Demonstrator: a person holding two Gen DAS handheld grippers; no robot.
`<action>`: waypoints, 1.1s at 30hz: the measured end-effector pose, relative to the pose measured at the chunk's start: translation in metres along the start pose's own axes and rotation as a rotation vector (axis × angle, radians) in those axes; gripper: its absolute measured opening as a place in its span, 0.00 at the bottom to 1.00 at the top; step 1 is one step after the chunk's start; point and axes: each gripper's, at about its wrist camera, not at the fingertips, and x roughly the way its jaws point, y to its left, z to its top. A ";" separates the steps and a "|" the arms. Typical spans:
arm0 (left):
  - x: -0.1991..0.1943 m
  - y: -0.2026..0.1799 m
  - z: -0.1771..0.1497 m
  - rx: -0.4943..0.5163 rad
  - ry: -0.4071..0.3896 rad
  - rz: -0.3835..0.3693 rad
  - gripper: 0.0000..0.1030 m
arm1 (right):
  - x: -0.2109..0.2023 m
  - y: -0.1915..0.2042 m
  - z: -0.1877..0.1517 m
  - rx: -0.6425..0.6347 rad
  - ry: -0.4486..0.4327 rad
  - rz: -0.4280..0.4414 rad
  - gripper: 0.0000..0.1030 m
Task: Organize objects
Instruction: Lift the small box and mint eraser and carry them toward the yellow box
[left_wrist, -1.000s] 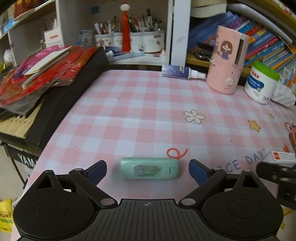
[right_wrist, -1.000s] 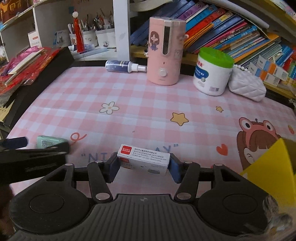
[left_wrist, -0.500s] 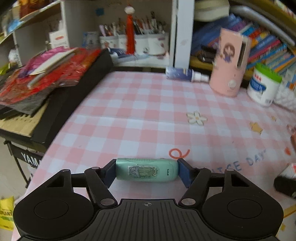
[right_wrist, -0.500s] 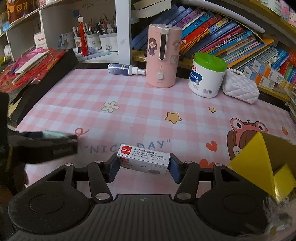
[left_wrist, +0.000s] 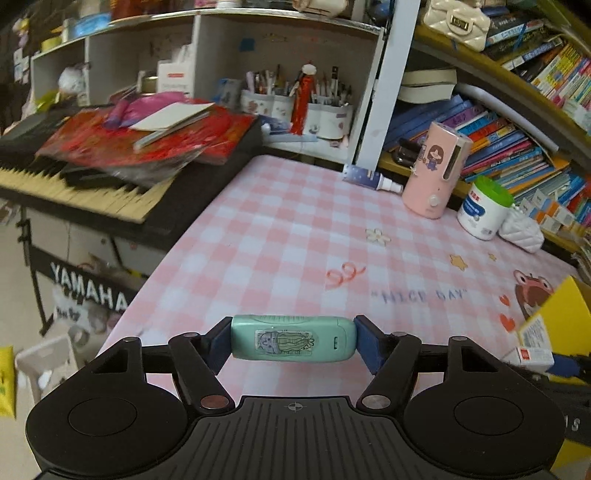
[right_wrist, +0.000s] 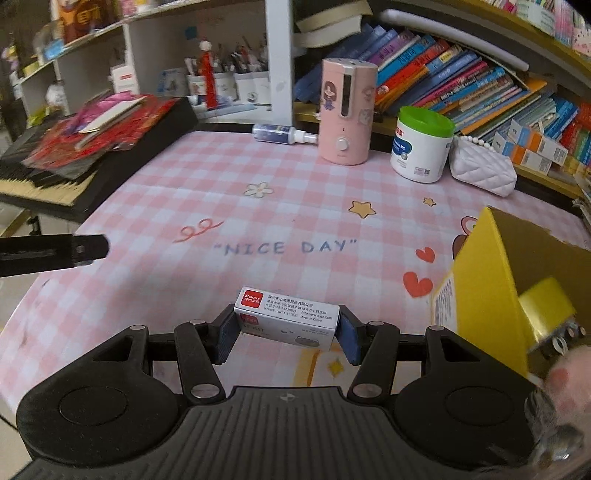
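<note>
Grippers both carry something above the pink checked tablecloth (right_wrist: 258, 177): the left gripper (left_wrist: 293, 341) is clamped end to end on a mint green case (left_wrist: 293, 338), the right gripper (right_wrist: 287, 326) pinches a small white box (right_wrist: 287, 321) beside the yellow carton (right_wrist: 491, 280)

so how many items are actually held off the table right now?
2. The green case is clamped in the left gripper; the white Comix box is clamped in the right gripper. Neither gripper holds anything else that shows.
</note>
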 end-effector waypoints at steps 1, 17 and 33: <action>-0.007 0.002 -0.004 -0.006 0.003 -0.003 0.67 | -0.007 0.001 -0.004 -0.006 -0.005 0.005 0.51; -0.103 0.010 -0.076 0.034 0.006 -0.086 0.67 | -0.090 0.038 -0.066 0.011 -0.044 0.047 0.51; -0.170 0.002 -0.132 0.095 0.031 -0.193 0.67 | -0.175 0.041 -0.152 0.140 -0.018 -0.030 0.51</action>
